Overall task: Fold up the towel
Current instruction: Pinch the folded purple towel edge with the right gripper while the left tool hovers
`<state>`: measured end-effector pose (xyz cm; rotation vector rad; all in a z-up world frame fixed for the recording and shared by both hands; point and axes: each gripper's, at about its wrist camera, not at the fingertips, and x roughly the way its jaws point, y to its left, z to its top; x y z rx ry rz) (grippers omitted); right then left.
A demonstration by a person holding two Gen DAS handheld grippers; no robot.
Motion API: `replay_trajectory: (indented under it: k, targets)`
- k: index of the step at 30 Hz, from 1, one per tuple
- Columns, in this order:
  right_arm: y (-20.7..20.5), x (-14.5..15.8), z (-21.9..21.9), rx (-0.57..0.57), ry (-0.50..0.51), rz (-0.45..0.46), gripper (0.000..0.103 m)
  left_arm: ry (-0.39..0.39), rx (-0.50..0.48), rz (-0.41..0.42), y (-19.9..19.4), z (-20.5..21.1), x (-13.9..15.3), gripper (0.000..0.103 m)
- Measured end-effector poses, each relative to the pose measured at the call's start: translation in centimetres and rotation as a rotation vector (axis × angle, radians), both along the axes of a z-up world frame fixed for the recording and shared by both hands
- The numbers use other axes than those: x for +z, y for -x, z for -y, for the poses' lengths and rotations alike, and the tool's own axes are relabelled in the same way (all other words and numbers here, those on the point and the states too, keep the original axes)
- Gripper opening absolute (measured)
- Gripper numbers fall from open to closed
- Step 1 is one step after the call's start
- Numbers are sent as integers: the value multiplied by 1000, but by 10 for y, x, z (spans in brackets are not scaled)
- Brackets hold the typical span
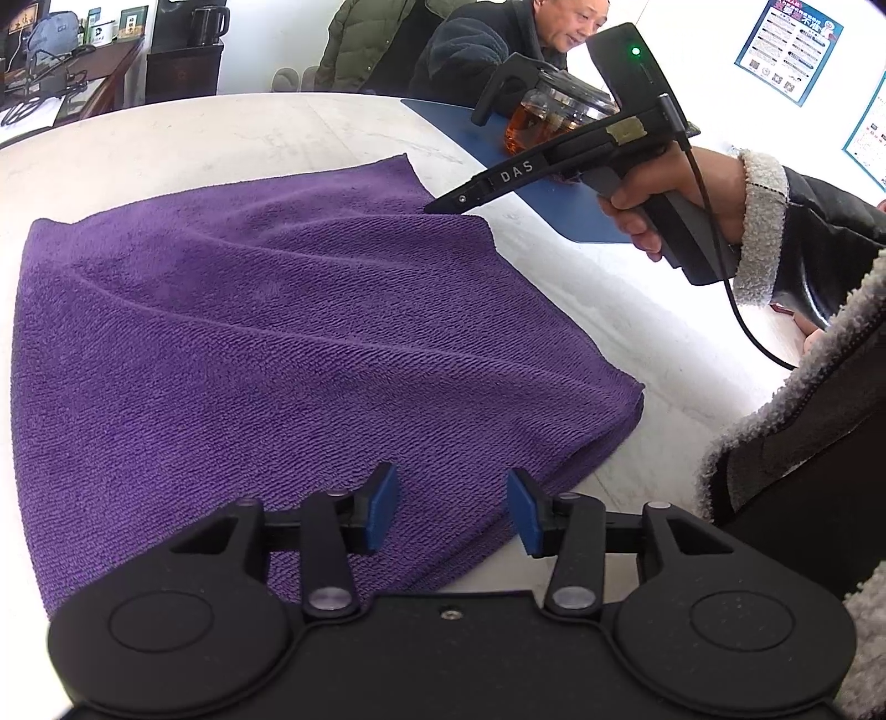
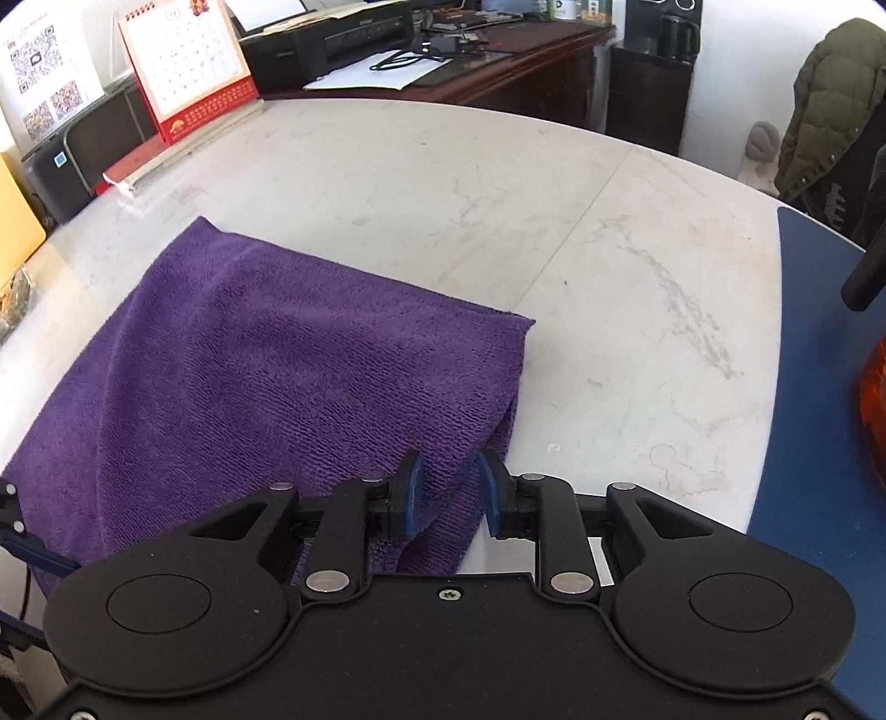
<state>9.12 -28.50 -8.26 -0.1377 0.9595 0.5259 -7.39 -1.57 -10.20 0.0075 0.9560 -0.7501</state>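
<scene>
Only the left wrist view shows the right tool [image 1: 443, 206] from outside: a black pistol-shaped body gripped by a hand [image 1: 659, 205] in a dark, fleece-cuffed sleeve [image 1: 769, 232], its long fingers pointing down to the far right corner of the purple towel [image 1: 266, 310], with a cable hanging from the grip. That view also shows a glass pot of amber tea [image 1: 554, 119] on a blue mat [image 1: 559, 199] and a seated person behind it. The right wrist view alone shows a red desk calendar [image 2: 188, 66], a black printer [image 2: 332, 39] on a dark wooden desk and a green padded jacket [image 2: 830, 105]. The towel lies already doubled over on the pale marble counter [image 2: 554, 221], rumpled with soft ridges, one layer showing under another at its far corner. The left tool [image 1: 453, 512] hovers over the towel's near edge with its blue-padded jaws spread and nothing between them. In its own view the right tool [image 2: 451, 495] sits over the towel's right-hand edge, jaws parted, cloth seen in the gap but not pinched
</scene>
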Motion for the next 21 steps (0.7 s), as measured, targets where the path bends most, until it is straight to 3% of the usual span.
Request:
replay_trajectory:
  k: [4, 6, 17, 21]
  targets:
    - [2, -2, -11, 60, 45, 37, 22, 2, -3, -6, -1, 0, 0, 43]
    - [4, -2, -15, 84, 74, 58, 5, 5, -3, -11, -1, -1, 0, 43]
    - [2, -2, -19, 160, 209, 159, 4, 1, -8, -28, -1, -3, 0, 43]
    - [5, 2, -15, 128, 211, 173, 8, -14, -17, -28, -1, -1, 1, 43]
